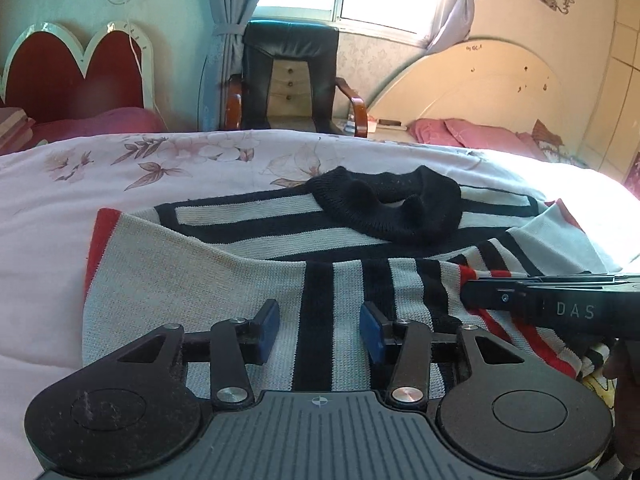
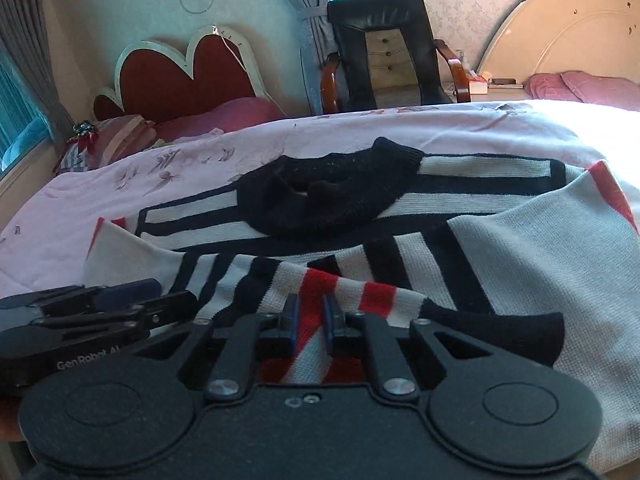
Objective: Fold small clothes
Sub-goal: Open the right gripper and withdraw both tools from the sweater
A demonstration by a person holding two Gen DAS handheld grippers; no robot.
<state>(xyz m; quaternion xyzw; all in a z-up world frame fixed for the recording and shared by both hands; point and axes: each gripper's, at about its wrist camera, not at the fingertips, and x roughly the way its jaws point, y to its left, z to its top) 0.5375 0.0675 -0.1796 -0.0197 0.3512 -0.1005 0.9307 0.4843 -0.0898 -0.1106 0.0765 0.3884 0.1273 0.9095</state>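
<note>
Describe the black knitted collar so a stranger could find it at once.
Start at the floral bedspread and find the striped sweater spread on it. At its far edge lies the black knitted collar: a rumpled, solid-black ribbed ring, unlike the striped knit around it.

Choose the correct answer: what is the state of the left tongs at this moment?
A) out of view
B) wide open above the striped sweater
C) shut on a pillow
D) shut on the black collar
B: the left tongs stand spread apart over the striped sweater, with bare knit showing between them.
</note>
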